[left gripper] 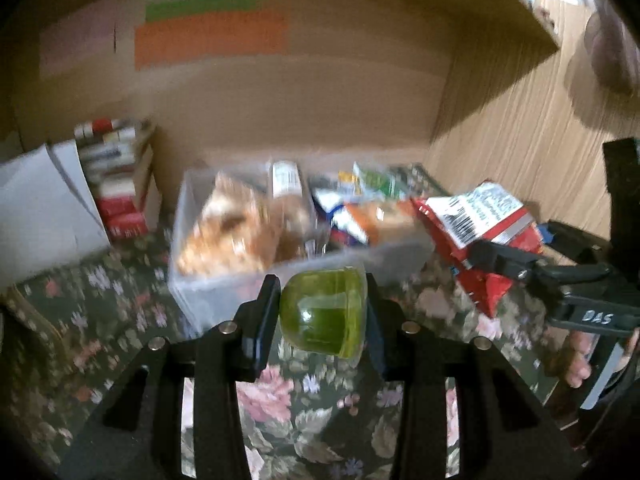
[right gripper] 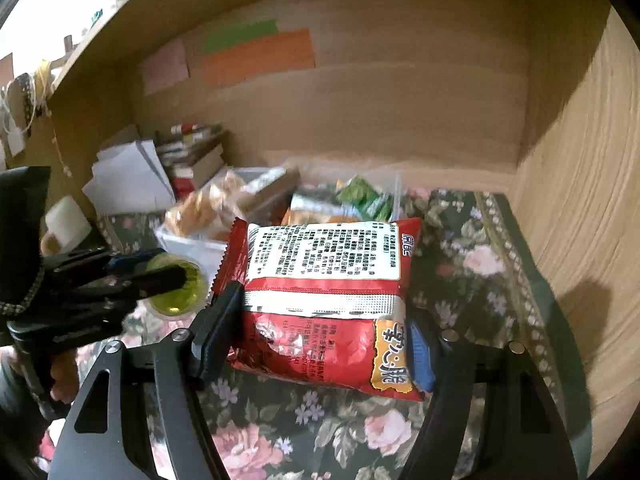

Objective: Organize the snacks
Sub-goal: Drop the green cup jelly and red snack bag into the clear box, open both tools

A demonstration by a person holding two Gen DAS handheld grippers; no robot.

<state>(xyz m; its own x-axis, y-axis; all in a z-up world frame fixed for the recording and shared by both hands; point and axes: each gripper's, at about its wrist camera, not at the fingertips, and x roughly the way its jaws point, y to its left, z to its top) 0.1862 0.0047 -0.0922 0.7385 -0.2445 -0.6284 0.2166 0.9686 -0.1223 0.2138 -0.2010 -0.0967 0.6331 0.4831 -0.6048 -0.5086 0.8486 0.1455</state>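
My left gripper is shut on a green jelly cup, held above the floral cloth just in front of a clear plastic bin full of snack packets. My right gripper is shut on a red snack bag with a white label, held above the cloth to the right of the bin. The red bag and right gripper show at the right of the left wrist view. The jelly cup and left gripper show at the left of the right wrist view.
The scene sits inside a wooden shelf with a back wall and a right side wall. Stacked books and a white box stand at the back left. A floral cloth covers the shelf floor.
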